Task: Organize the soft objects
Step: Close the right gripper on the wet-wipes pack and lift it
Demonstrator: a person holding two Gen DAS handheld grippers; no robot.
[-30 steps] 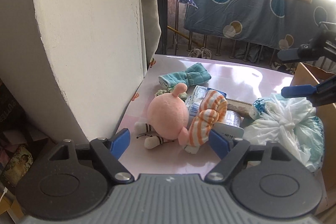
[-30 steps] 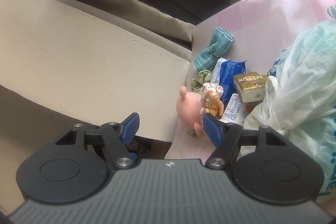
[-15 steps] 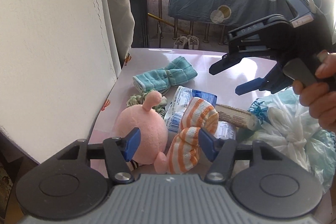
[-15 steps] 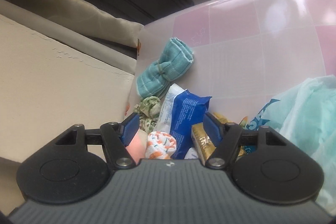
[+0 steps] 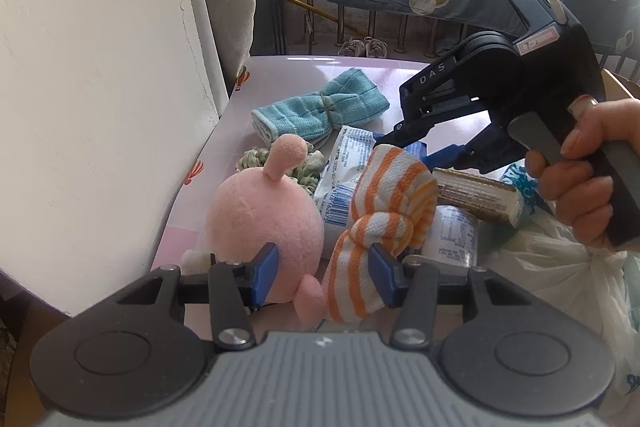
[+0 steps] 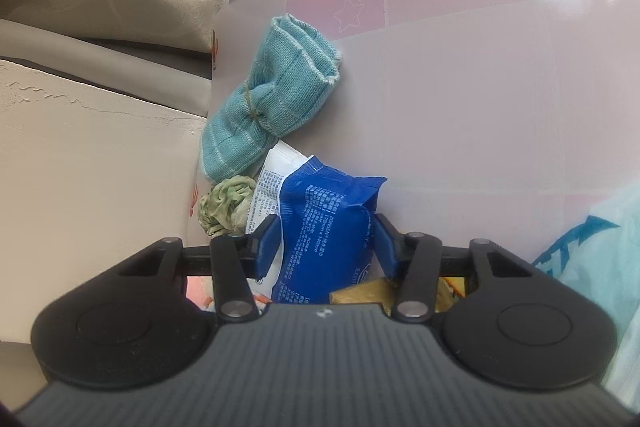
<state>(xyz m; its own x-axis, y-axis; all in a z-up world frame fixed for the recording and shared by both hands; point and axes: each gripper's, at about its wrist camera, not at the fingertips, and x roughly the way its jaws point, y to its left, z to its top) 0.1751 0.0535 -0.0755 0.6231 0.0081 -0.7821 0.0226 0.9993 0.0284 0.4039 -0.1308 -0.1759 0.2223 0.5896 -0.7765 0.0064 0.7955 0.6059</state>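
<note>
Meanwhile, left gripper (image 5: 323,270) closes around pink plush (image 5: 266,223) and striped cloth (image 5: 384,215), right gripper (image 6: 326,247) around blue packet (image 6: 324,223).

On the counter (image 5: 280,75), a rolled towel (image 5: 320,111) lies farthest back, with a scrunchie (image 5: 308,171) just before it. Nearer, a plush toy (image 5: 264,227) sits on the left against a knotted cloth (image 5: 384,211), which lies on a wipes packet (image 5: 344,167). A wafer bar (image 5: 476,195) and a plastic bag (image 5: 560,275) lie to the right.
</note>
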